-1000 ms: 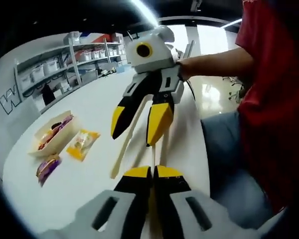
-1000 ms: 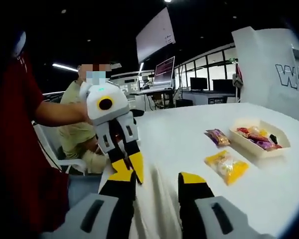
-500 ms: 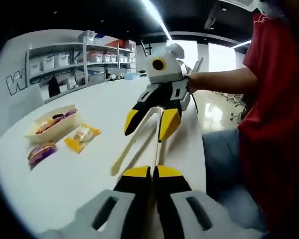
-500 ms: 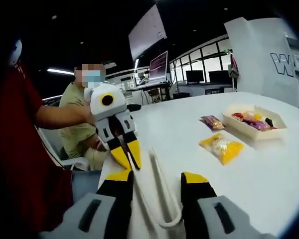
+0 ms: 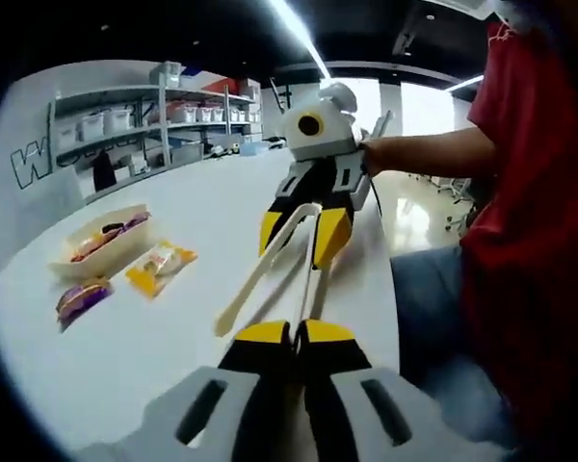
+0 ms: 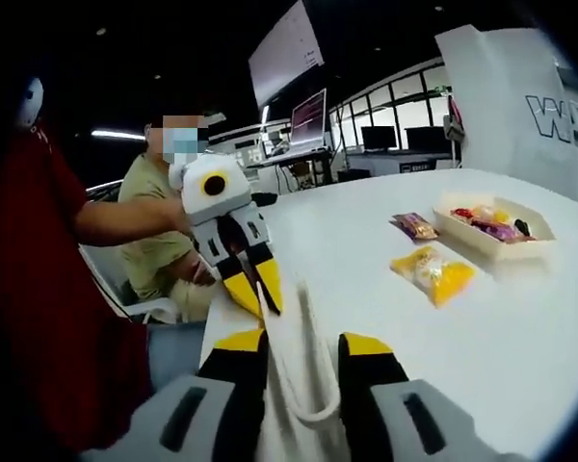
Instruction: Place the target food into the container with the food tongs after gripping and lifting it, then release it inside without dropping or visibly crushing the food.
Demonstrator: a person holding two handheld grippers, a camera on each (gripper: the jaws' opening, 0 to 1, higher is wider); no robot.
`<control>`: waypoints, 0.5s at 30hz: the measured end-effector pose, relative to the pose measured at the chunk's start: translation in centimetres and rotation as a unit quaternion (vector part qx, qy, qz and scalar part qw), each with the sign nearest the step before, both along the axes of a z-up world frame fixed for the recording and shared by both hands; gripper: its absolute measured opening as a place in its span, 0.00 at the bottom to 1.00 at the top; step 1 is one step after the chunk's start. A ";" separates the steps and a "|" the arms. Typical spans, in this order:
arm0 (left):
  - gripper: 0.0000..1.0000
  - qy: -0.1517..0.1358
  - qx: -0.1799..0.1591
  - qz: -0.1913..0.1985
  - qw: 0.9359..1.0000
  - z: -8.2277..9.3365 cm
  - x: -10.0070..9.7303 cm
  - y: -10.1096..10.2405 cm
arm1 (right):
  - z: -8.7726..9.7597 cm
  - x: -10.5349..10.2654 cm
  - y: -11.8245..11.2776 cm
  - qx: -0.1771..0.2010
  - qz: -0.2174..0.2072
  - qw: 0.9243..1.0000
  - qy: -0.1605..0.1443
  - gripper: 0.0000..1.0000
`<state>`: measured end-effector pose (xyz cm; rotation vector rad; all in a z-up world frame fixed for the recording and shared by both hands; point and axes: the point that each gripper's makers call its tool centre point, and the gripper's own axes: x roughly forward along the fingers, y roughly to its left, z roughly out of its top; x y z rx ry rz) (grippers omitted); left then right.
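Note:
White food tongs (image 5: 270,265) hang above the white table (image 5: 173,337), one arm running down between my left gripper's (image 5: 297,332) jaws, which are shut on its tip. In the right gripper view the left gripper (image 6: 254,287) pinches that tip while the tongs' (image 6: 303,385) bent end lies between my right gripper's (image 6: 303,345) jaws. The right gripper (image 5: 303,233) is open, its jaws close on either side of the tongs. A yellow food packet (image 5: 159,268) (image 6: 433,271) and a purple packet (image 5: 80,298) (image 6: 416,226) lie beside a white container (image 5: 94,252) (image 6: 506,243) holding food.
A person in a red shirt (image 5: 530,221) stands at the table's edge, holding both grippers. Another person (image 6: 159,226) sits behind the table. Shelves with bins (image 5: 144,120) line the far wall, and monitors (image 6: 294,91) stand at the back.
The right gripper's jaws have narrowed around the tongs' bent end and it has slid closer along them. The left gripper stays shut on the tong tip.

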<state>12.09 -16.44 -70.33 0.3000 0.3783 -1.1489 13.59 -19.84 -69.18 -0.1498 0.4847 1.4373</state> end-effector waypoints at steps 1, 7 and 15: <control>0.03 0.001 -0.001 0.001 1.000 0.0 0.0 0.1 | 0.4 -0.2 0.0 0.008 0.002 1.000 0.006 0.22; 0.03 -0.005 -0.011 0.005 1.000 0.2 -0.1 0.2 | 3.1 -0.4 0.8 0.067 -0.006 0.997 0.038 0.18; 0.02 0.012 -0.049 0.011 0.999 1.5 -0.6 -0.4 | 5.5 0.4 1.5 0.121 -0.017 0.991 0.046 0.19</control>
